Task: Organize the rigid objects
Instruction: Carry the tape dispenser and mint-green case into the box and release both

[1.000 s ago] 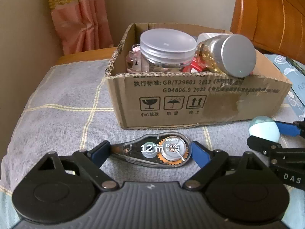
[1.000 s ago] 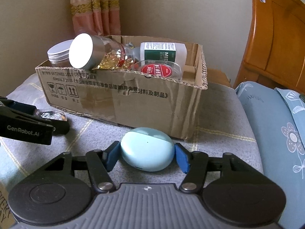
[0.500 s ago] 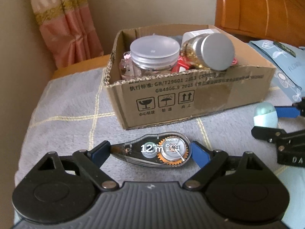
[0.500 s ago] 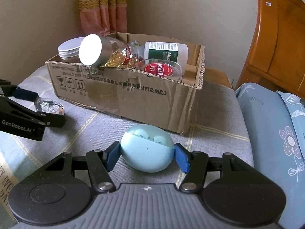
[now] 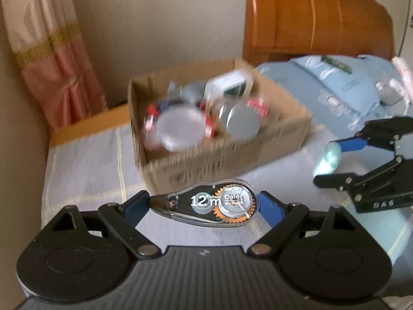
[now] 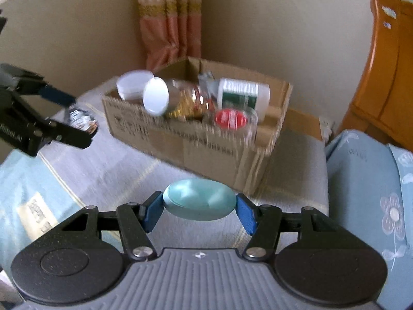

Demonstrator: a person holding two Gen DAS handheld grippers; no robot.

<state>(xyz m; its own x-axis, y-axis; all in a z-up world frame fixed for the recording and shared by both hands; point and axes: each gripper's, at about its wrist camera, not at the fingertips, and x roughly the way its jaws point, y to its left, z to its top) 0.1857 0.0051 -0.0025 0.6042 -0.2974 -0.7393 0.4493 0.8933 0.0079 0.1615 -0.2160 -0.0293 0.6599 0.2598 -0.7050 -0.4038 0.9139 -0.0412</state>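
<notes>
My left gripper [image 5: 204, 204] is shut on a clear correction tape dispenser [image 5: 206, 202] marked 12 m, held lengthwise above the bed. My right gripper [image 6: 198, 208] is shut on a pale blue oval earbud case [image 6: 200, 199]. Both hang in the air in front of an open cardboard box [image 5: 214, 162] [image 6: 206, 144]. The box holds jars and bottles: a clear-lidded jar [image 5: 180, 129], a silver-lidded bottle of capsules [image 6: 170, 100], a white bottle with a green label [image 6: 242, 93] and a red-lidded tub [image 6: 231, 118]. In the left wrist view the right gripper [image 5: 333, 162] shows at the right with the case [image 5: 327, 159]; in the right wrist view the left gripper [image 6: 77, 126] shows at the left.
The box sits on a grey checked blanket [image 5: 85, 165] on a bed. A pale blue flowered pillow [image 6: 374, 193] lies to the right, a wooden headboard [image 5: 315, 18] behind it. A pink curtain [image 5: 49, 59] hangs in the corner by a beige wall.
Both grippers have risen with their objects, so the box now lies lower and farther off and its contents are seen from above. Both grips are unchanged.
</notes>
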